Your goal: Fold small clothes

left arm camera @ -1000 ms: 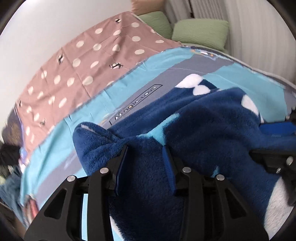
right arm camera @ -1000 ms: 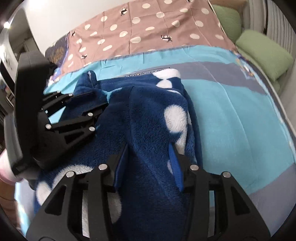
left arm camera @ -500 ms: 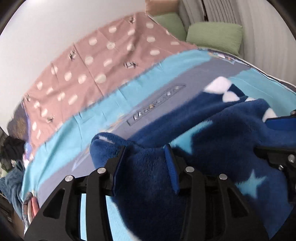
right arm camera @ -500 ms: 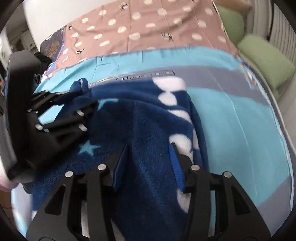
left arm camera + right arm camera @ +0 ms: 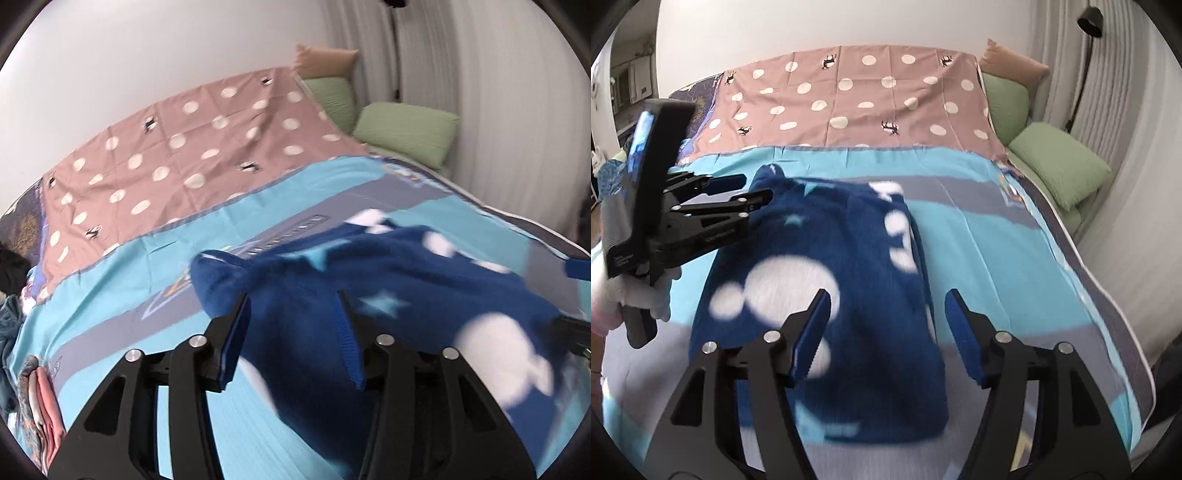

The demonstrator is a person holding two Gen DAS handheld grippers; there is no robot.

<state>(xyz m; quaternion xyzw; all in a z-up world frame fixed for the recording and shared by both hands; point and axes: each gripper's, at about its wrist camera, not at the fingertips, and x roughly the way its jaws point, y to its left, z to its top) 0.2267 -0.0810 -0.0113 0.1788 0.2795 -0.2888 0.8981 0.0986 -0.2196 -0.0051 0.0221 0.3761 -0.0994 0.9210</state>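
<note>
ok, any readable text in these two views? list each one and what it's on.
Boxed lettering on the grey stripe of the bedsheet: blurred, unreadable.
White print on the handle block of the left gripper: too small to read. Its jaws have just been opening, with fleece between them.
Blue fleece garment: stars and white blobs only, no lettering.
Nothing else legible.

Soft, bright daylight, no hard shadows. The blue fleece [image 5: 849, 258] looks smeared. Edges bend round, corners go black.
</note>
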